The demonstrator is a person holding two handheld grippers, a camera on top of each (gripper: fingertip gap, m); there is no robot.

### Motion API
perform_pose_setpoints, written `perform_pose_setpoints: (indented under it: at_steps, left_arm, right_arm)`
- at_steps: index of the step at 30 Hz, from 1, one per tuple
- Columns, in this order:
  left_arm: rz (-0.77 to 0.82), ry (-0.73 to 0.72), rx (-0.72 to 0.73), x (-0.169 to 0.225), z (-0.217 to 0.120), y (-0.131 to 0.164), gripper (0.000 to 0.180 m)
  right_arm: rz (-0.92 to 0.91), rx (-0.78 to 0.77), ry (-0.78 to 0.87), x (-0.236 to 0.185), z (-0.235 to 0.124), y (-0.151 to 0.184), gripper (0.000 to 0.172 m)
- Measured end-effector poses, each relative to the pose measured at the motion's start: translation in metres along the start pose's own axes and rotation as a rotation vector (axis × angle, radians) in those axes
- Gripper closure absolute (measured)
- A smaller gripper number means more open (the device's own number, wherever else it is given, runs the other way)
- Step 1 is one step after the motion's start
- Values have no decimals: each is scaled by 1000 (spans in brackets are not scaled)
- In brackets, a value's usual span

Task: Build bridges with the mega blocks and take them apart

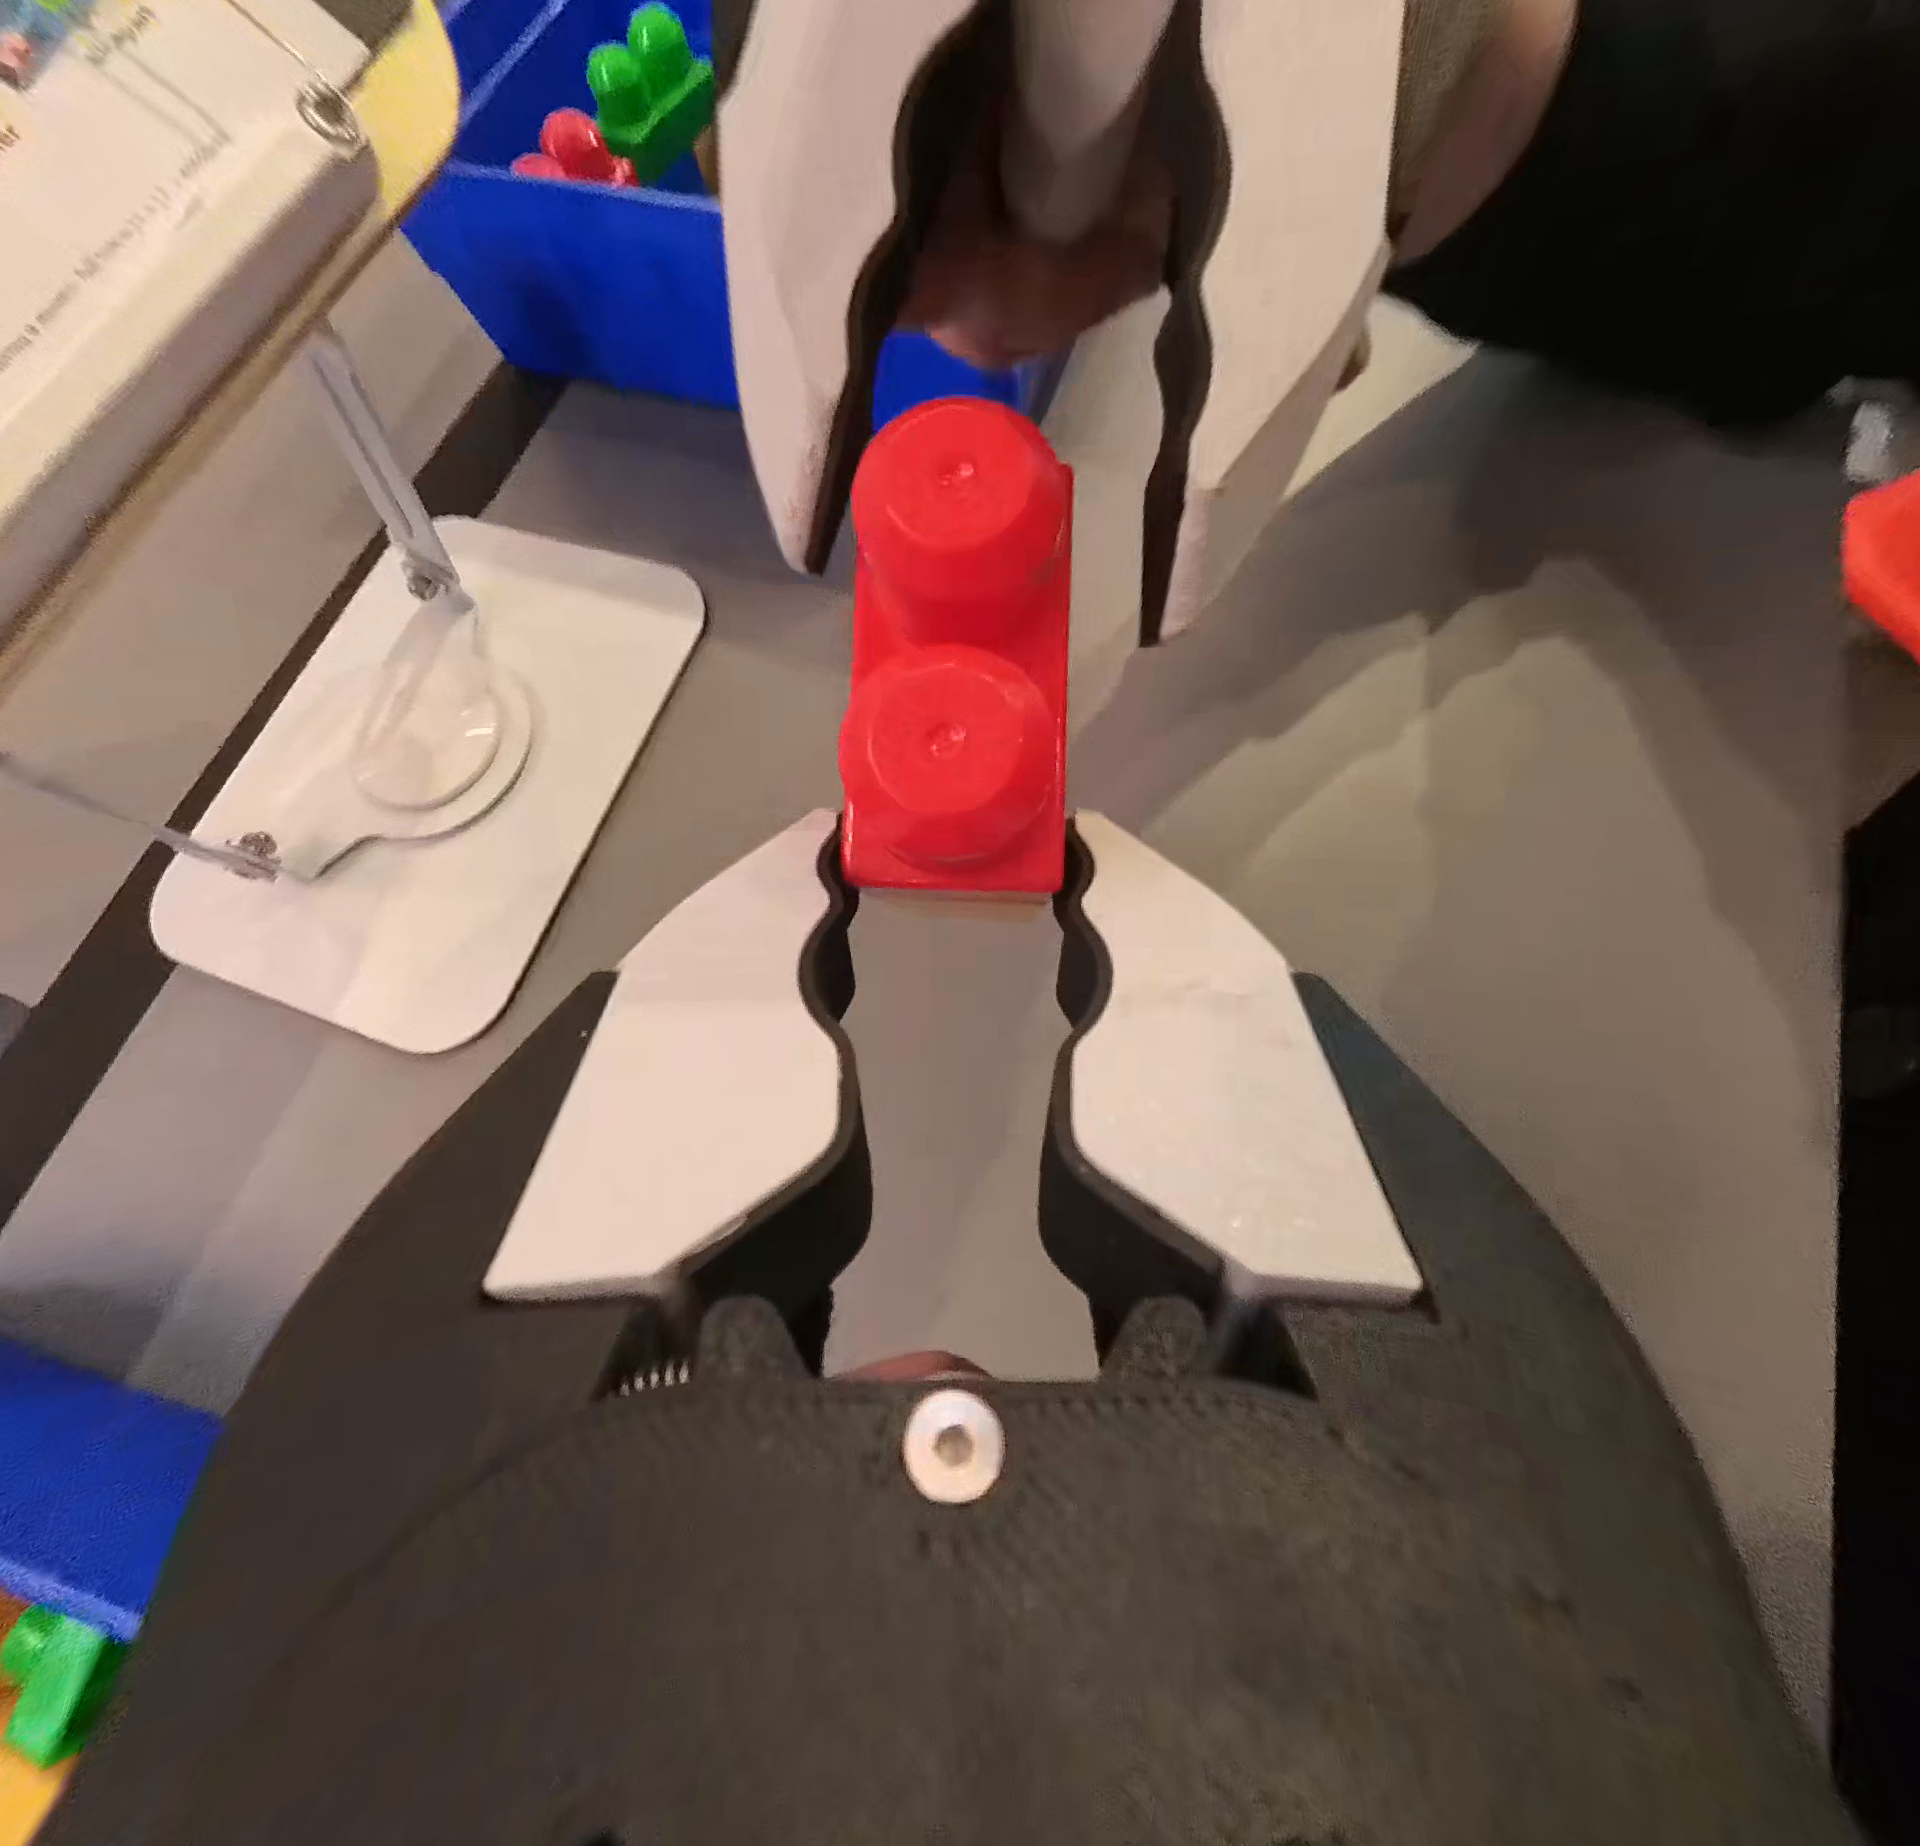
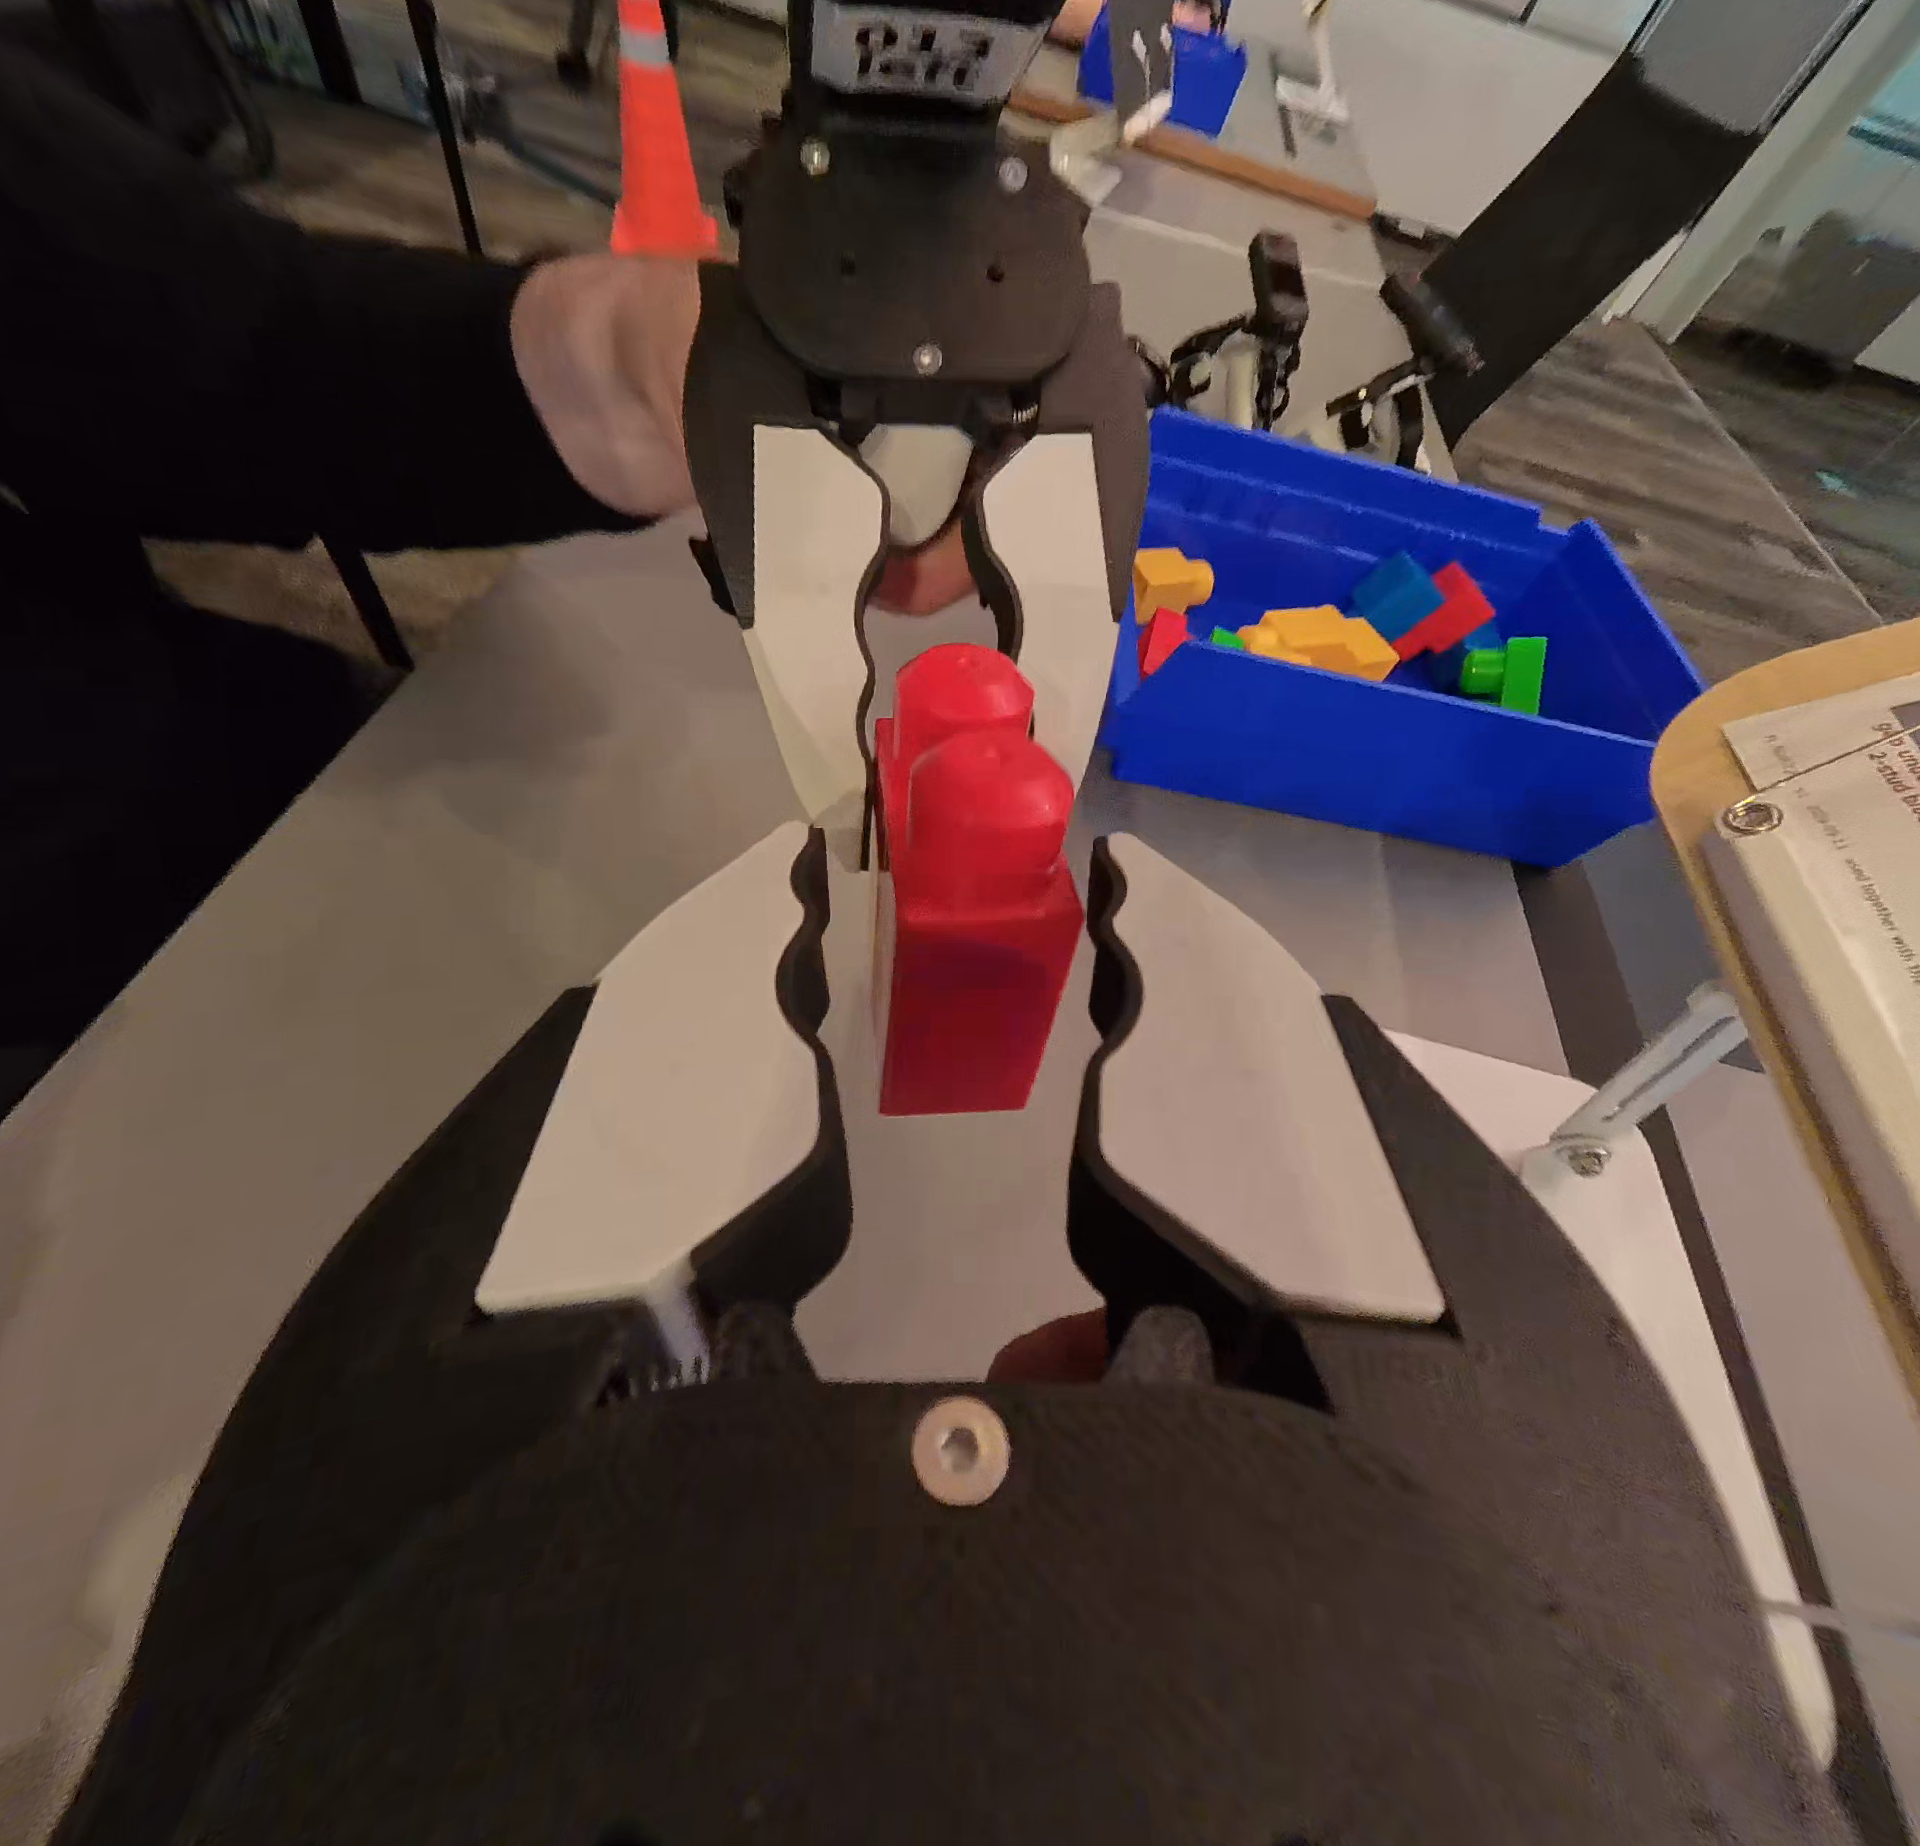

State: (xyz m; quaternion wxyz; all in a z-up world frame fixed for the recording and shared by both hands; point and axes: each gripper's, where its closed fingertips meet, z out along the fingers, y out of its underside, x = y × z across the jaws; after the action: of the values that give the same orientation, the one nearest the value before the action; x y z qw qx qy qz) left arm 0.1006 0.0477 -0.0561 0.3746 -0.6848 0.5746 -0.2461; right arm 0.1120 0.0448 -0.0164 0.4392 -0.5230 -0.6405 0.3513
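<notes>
A red two-stud mega block (image 1: 956,653) lies lengthwise between my two grippers. My left gripper (image 1: 951,861) is shut on its near end, both pads pressed on the sides. In the right wrist view the left gripper (image 2: 935,757) comes in from the far side and holds the far end of the same red block (image 2: 977,923). My right gripper (image 2: 961,851) is open around the block, with a clear gap at its left pad (image 2: 810,892). In the left wrist view the right gripper (image 1: 982,591) straddles the far stud without touching it.
A blue bin (image 2: 1351,778) with several coloured blocks stands at the right, and also shows in the left wrist view (image 1: 582,258). A sign on a clear stand (image 1: 436,757) is at the left. A blue block (image 1: 83,1484) and a green one (image 1: 52,1692) lie nearby. One gripper's finger ends stand about 4 centimeters off the other's.
</notes>
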Motion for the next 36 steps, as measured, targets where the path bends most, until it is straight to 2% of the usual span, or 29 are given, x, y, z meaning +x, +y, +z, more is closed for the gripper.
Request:
perform_pose_setpoints:
  at_steps: [5, 7, 10, 14, 15, 16, 17, 18, 21, 24, 26, 29, 32, 36]
  left_arm:
    - [65, -7, -97, 8, 8, 3, 145]
    - [92, -18, -125, 9, 9, 3, 145]
    - [100, -33, -143, 8, 9, 5, 145]
    - [102, -77, -93, 2, 5, 2, 144]
    - [92, -84, -61, 1, 2, -1, 141]
    - [80, -87, -23, 1, -1, -2, 126]
    - [62, -102, 5, -2, -6, -1, 122]
    - [42, -125, 21, -6, -10, 2, 125]
    - [-18, -182, 52, -22, -22, 21, 152]
    - [-63, -202, 109, -30, -26, 33, 161]
    - [-78, -199, 141, -30, -22, 38, 162]
    - [-76, -198, 155, -29, -10, 45, 164]
    - [-72, -176, 158, -27, 6, 48, 164]
    - [-89, -143, 182, -28, 23, 48, 165]
  right_arm:
    - [-61, -186, 17, -5, 8, 22, 124]
    - [-77, -234, -5, -9, 11, 29, 134]
    - [-80, -234, -3, -9, 13, 30, 135]
    - [-85, -224, 35, -6, 15, 26, 135]
    - [-73, -206, 45, -4, 13, 23, 135]
    - [-68, -185, 60, -2, 10, 19, 135]
    - [-67, -171, 86, 3, 4, 15, 135]
    - [-67, -160, 129, 11, -5, 12, 135]
    - [-51, -126, 250, 37, -45, 0, 135]
    - [-22, -54, 383, 64, -102, -12, 135]
    - [-12, -64, 464, 79, -141, -8, 135]
    - [9, -141, 571, 100, -197, 19, 135]
    - [138, -205, 588, 116, -235, 64, 135]
    - [332, -319, 580, 133, -252, 137, 134]
